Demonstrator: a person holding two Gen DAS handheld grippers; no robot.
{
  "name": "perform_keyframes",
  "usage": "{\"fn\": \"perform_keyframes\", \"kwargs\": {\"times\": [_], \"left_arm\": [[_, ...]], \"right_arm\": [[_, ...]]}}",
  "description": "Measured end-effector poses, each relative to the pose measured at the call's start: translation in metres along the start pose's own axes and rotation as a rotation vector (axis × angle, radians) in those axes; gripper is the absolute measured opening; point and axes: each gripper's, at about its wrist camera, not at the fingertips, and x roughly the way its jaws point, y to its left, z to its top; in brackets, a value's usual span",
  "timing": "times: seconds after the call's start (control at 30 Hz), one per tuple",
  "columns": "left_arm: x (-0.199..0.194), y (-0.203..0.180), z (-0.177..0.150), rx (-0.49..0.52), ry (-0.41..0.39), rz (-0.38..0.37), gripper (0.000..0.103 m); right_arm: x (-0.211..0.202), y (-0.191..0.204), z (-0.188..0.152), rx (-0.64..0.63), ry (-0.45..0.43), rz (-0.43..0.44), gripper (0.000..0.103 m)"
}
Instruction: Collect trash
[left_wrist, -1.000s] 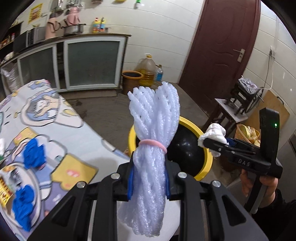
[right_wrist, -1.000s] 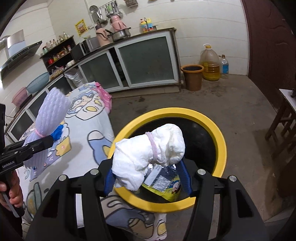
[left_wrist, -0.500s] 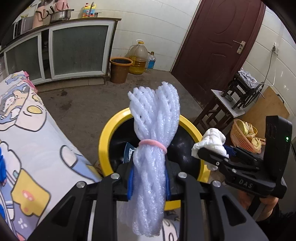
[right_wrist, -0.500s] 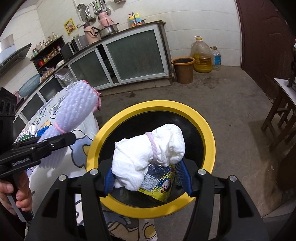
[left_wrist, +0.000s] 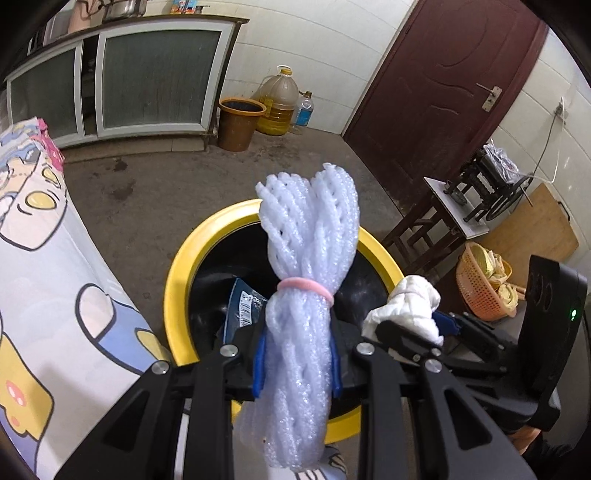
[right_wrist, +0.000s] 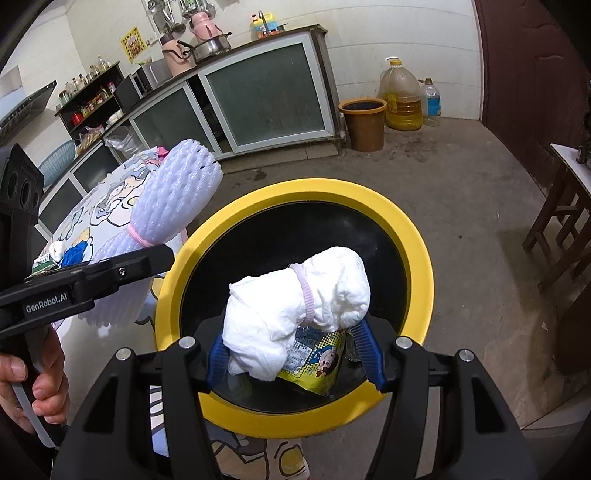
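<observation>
My left gripper (left_wrist: 297, 365) is shut on a bundle of white foam netting (left_wrist: 306, 280) tied with a pink band, held over the near rim of a yellow-rimmed black bin (left_wrist: 177, 273). My right gripper (right_wrist: 295, 356) is shut on a crumpled white paper wad (right_wrist: 295, 306) with a pink band, held above the bin (right_wrist: 421, 266). Inside the bin lie snack wrappers (right_wrist: 314, 369), one blue wrapper (left_wrist: 243, 306) showing in the left wrist view. The right gripper with its wad (left_wrist: 406, 314) appears at the right of the left view; the left gripper with its netting (right_wrist: 173, 203) appears at the left of the right view.
A table with a cartoon-print cloth (left_wrist: 44, 288) stands left of the bin, with blue scraps (right_wrist: 75, 254) on it. A brown bucket (left_wrist: 238, 123), an oil jug (left_wrist: 279, 101), a dark door (left_wrist: 439, 92), a small wooden stand (left_wrist: 443, 221) and an orange basket (left_wrist: 480, 288) surround the concrete floor.
My left gripper has swung from over the table to over the bin with the netting. My right gripper has sunk a little toward the bin, still gripping the wad.
</observation>
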Motion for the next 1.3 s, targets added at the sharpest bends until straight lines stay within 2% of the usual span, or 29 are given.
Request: {"fn": "perform_keyframes", "kwargs": {"times": [0.13, 0.23, 0.3, 0.37, 0.47, 0.67, 0.9, 1.07, 1.17, 1.3], "left_arm": [[0.001, 0.001, 0.003, -0.021, 0.000, -0.009, 0.026], [0.000, 0.003, 0.004, -0.047, 0.001, -0.021, 0.040], [-0.002, 0.007, 0.003, -0.078, -0.019, -0.006, 0.077], [-0.008, 0.011, 0.003, -0.107, -0.058, -0.003, 0.086], [-0.016, 0.019, 0.004, -0.156, -0.077, -0.006, 0.093], [-0.040, 0.034, 0.003, -0.202, -0.127, -0.006, 0.093], [-0.089, 0.045, -0.006, -0.168, -0.201, 0.053, 0.094], [-0.144, 0.064, -0.020, -0.151, -0.280, 0.122, 0.095], [-0.179, 0.080, -0.034, -0.159, -0.320, 0.195, 0.095], [-0.228, 0.105, -0.061, -0.174, -0.363, 0.333, 0.095]], "right_arm": [[-0.001, 0.001, 0.004, 0.010, -0.006, -0.013, 0.062], [-0.002, -0.004, 0.004, 0.019, -0.007, -0.029, 0.067], [-0.001, -0.007, 0.004, 0.025, -0.004, -0.041, 0.070], [-0.002, -0.008, 0.003, 0.028, 0.002, -0.050, 0.075], [-0.002, -0.009, 0.001, 0.027, 0.011, -0.063, 0.076], [-0.009, -0.011, -0.003, 0.035, 0.011, -0.066, 0.076], [-0.026, 0.006, 0.001, 0.007, -0.023, -0.031, 0.076], [-0.039, 0.039, 0.006, -0.074, -0.075, 0.006, 0.076], [-0.042, 0.063, 0.008, -0.113, -0.093, 0.034, 0.076], [-0.038, 0.094, 0.010, -0.155, -0.094, 0.074, 0.076]]}}
